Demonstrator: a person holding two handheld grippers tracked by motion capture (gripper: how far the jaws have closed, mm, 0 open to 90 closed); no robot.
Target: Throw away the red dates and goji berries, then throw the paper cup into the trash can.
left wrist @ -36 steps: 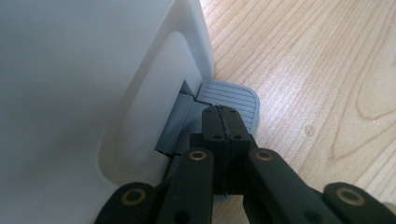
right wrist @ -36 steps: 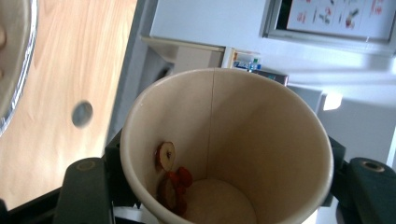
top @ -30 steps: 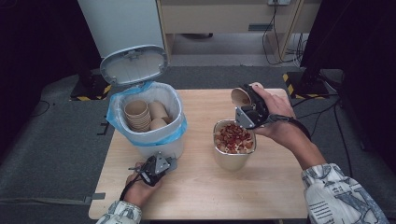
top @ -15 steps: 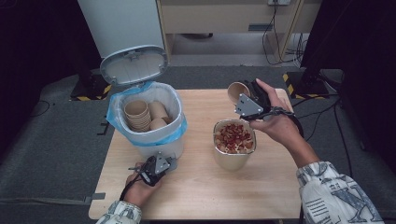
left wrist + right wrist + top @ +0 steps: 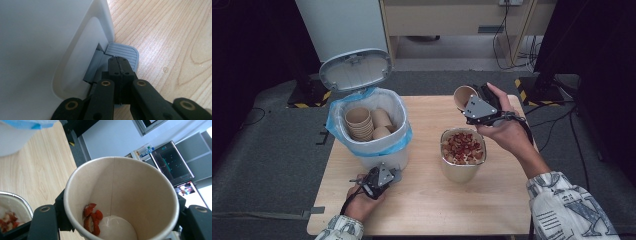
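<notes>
At 1 o'clock above the table, your right gripper [image 5: 473, 101] clamped on tilted paper cup [image 5: 120, 197], red scraps [image 5: 92, 218] inside, your left gripper [image 5: 120, 65] jaws together on bin pedal [image 5: 125, 52] at 7 o'clock.

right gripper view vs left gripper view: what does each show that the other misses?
Right gripper view alone: the paper cup clamped between the right gripper's jaws, a few red scraps stuck inside near its bottom, the rim of the metal container of scraps, screens behind.

Left gripper view alone: the left gripper, jaws shut, tips on the bin's grey pedal at the foot of the white bin.

Shared: the wooden table.
</notes>
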